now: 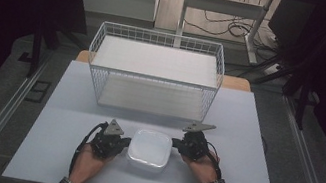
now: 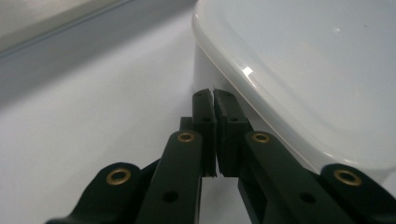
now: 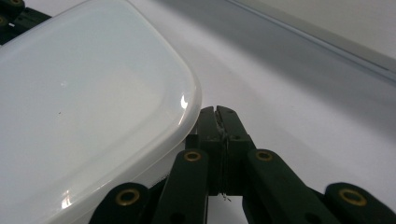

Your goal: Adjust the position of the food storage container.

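Both hands sit at the table's near edge, either side of a white lidded container. Left claw and right claw each have their jaws pressed together on nothing, tips tucked under the lid's overhanging rim. To lift it well, I'd press inward evenly from both sides and raise level (the smooth walls look slippery). Beyond the container stands a white wire basket on the pale table; behind that, grey floor and loose cables.
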### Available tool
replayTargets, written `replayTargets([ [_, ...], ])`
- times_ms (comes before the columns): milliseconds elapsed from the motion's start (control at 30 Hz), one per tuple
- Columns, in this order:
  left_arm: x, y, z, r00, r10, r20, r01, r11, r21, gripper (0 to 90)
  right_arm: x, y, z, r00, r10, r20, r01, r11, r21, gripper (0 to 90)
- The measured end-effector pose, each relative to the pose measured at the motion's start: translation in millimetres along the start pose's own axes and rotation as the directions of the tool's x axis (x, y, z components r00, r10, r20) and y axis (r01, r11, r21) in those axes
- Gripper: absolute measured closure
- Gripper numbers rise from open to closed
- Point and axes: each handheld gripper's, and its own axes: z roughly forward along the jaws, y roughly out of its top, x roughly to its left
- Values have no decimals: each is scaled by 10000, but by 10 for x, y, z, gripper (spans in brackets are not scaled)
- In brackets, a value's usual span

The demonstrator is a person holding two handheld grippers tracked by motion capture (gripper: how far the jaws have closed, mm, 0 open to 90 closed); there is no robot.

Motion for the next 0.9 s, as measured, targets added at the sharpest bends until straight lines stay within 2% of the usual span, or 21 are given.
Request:
replayTargets([
  [167, -72, -79, -69, 9998, -102, 142, 100, 9999, 127, 891, 45, -25, -8, 9999, 30, -119, -31, 10000, -13, 886],
  [300, -113, -113, -92, 9995, -160, 287, 156, 9998, 118, 887, 36, -53, -18, 9999, 88, -59, -88, 9999, 121, 869],
  [333, -135, -126, -90, 9993, -155, 343, 151, 9998, 130, 886, 37, -80, -39, 10000, 26, 76, -28, 9997, 237, 869],
  [433, -157, -138, -91, 9988, -172, 463, 168, 9998, 103, 887, 58, -109, -84, 10000, 78, 6, -78, 9998, 206, 874],
  [500, -181, -147, -99, 9989, -140, 459, 135, 9999, 108, 887, 83, -138, -134, 10000, 81, -15, -81, 9998, 161, 873],
  [533, -205, -160, -106, 9988, -138, 476, 133, 9999, 108, 886, 97, -170, -168, 9997, 226, -134, -225, 9997, 128, 873],
  [633, -222, -175, -117, 9990, -67, 434, 60, 9999, 154, 882, 123, -194, -178, 9997, 213, -144, -210, 9997, 159, 873],
  [800, -207, -212, -146, 9993, -35, 361, 28, 9998, 195, 827, 170, -223, -194, 9998, 153, -147, -149, 9996, 249, 860],
  [900, -148, -242, -184, 9995, -131, 300, 126, 9998, 159, 753, 178, -239, -240, 9999, 29, 134, -32, 9997, 253, 834],
])
